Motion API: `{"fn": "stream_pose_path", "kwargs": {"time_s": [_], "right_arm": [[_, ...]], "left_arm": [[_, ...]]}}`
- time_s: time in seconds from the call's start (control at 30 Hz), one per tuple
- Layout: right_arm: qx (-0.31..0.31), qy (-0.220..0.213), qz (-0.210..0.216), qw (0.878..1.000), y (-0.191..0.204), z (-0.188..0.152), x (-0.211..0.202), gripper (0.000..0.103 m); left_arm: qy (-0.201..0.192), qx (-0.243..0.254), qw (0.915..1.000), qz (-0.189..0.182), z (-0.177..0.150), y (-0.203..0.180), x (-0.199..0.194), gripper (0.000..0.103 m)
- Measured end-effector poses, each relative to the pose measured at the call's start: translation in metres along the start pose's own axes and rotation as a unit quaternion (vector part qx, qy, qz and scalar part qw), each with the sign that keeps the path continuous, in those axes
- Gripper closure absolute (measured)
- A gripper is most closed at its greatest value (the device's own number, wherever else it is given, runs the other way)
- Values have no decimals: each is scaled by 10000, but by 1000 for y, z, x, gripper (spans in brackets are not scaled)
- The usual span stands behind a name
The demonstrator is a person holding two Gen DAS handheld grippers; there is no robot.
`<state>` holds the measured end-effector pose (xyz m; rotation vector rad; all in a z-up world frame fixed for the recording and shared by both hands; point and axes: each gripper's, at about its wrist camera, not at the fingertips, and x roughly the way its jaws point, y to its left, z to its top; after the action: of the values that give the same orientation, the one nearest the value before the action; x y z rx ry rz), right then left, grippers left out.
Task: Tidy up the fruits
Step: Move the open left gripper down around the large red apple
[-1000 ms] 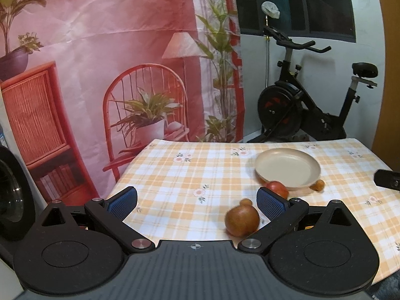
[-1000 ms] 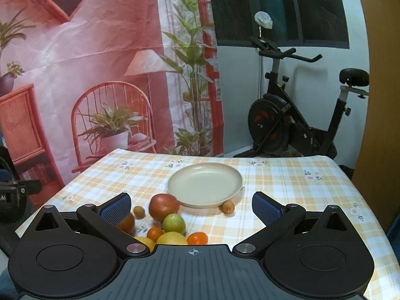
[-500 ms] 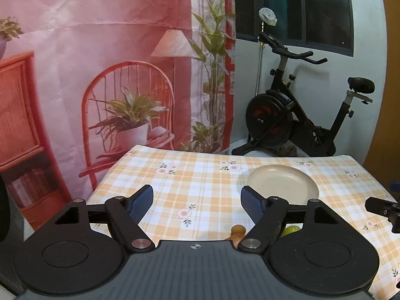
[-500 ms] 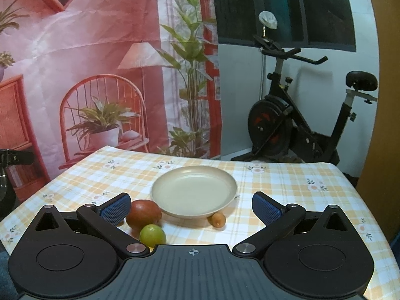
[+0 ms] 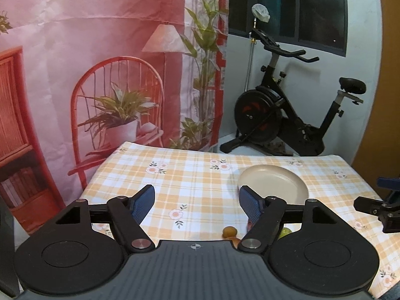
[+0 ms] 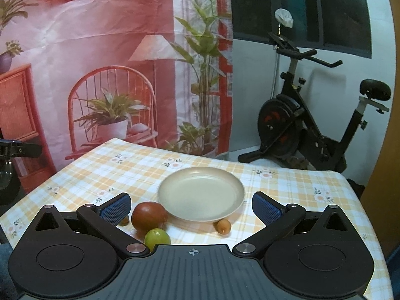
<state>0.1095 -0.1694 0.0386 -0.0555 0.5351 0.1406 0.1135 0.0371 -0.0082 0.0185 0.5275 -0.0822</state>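
Both my grippers hover empty, the left gripper (image 5: pixel 196 201) having just narrowed its jaws on nothing, the right gripper (image 6: pixel 191 207) spread wide; fruits (image 6: pixel 149 216) sit on the bench beside the bare plate (image 6: pixel 201 195), so picking one comes next.

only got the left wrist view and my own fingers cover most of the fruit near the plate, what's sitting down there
Observer: A large red-brown fruit sits just beside the near left rim of the plate.
Operator: anything on the plate's other side
Observer: One small orange-brown fruit lies by the near right rim, outside the plate.
Operator: is the right gripper holding anything
Observer: No, the right gripper is open, with nothing gripped between its fingers.
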Motion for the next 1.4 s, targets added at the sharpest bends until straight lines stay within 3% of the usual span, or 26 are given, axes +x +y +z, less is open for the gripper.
{"fn": "stream_pose_path", "kwargs": {"time_s": [0.13, 0.37, 0.63, 0.73, 1.07, 1.33, 1.4], "right_arm": [[-146, 4, 15, 9999, 3, 2, 0, 0], [-377, 112, 112, 9992, 12, 3, 10, 0], [-644, 544, 324, 9959, 12, 1, 49, 0], [-781, 724, 495, 9931, 15, 3, 69, 4], [-1295, 1371, 1245, 9741, 43, 10, 141, 27], [-1350, 1958, 1579, 9584, 47, 2, 183, 34], [-1402, 2042, 1612, 9553, 48, 1, 190, 34]], "left_arm": [[64, -39, 9999, -146, 2, 0, 5, 24], [90, 268, 9996, 11, -3, -12, 19, 19], [563, 44, 9979, -325, 1, -3, 67, 20], [637, 44, 9970, -432, 4, 3, 86, 23], [744, 170, 9938, -807, 16, 5, 139, 46], [1130, 31, 9892, -937, 5, 10, 172, 50], [1226, 18, 9875, -995, 2, 12, 177, 57]]}}
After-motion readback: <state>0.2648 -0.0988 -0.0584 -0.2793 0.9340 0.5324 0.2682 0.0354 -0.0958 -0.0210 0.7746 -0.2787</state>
